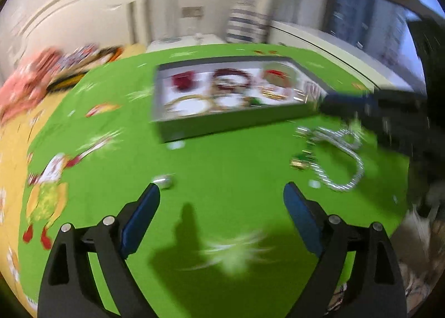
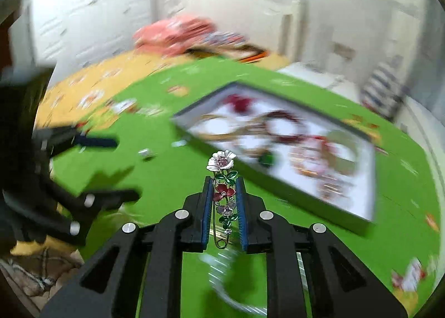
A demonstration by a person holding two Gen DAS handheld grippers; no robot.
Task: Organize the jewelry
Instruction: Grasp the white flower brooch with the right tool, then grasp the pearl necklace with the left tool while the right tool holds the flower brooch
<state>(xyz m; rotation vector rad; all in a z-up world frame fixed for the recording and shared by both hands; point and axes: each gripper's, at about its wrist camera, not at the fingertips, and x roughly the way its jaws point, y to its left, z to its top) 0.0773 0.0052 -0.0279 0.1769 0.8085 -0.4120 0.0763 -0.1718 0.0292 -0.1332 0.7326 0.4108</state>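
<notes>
My right gripper (image 2: pixel 224 179) is shut on a flower brooch (image 2: pixel 224 193), a gold safety pin with white, red and purple enamel blossoms, held above the green cloth. Ahead of it lies the grey jewelry tray (image 2: pixel 306 201), which holds several bracelets and other pieces. My left gripper (image 1: pixel 222 190) is open over bare green cloth with nothing between its fingers. A small silver ring (image 1: pixel 164 181) lies just beyond its left fingertip. To its right lies a silver chain necklace (image 1: pixel 339 159) beside a small green and gold piece (image 1: pixel 301 162). The tray (image 1: pixel 236 126) sits further back.
The table wears a green cloth (image 1: pixel 222 156) with printed festive figures. Beyond it a yellow cover carries a pink heap (image 2: pixel 178 31). My left gripper (image 2: pixel 126 168) shows at the left of the right wrist view, near the silver ring (image 2: pixel 146 153). Both views are blurred.
</notes>
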